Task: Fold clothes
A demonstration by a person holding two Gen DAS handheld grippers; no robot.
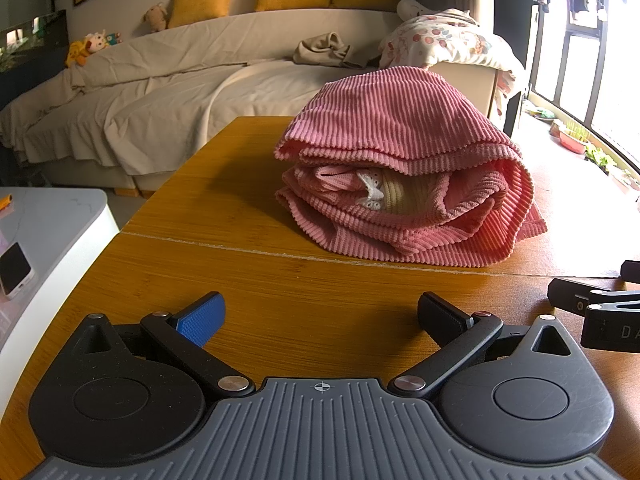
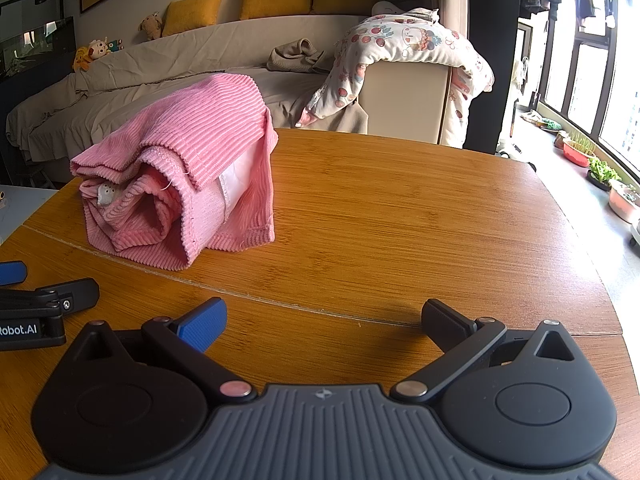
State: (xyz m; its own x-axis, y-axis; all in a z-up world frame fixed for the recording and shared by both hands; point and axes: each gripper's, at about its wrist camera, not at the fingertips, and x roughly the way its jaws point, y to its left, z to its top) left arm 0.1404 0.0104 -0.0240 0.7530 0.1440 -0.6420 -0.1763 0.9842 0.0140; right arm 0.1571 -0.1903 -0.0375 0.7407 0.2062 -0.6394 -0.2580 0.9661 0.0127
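Observation:
A pink ribbed garment [image 1: 404, 160] lies folded into a thick bundle on the wooden table [image 1: 280, 292], with a bit of white and beige fabric showing inside the folds. In the right wrist view the same bundle [image 2: 180, 184] sits to the left. My left gripper [image 1: 320, 312] stands open, nearer the table's front edge than the bundle, nothing between its fingers. My right gripper [image 2: 322, 320] is open too and holds nothing, with bare wood ahead of it. The left gripper's fingers [image 2: 60, 300] show at the left edge of the right wrist view.
A beige sofa [image 1: 160, 92] with yellow cushions stands behind the table, a beige cloth [image 1: 324, 50] and a patterned quilt [image 1: 444, 40] on it. A white side table [image 1: 52, 220] with a phone [image 1: 14, 270] sits left. Plant pots [image 2: 600, 168] line the window floor at right.

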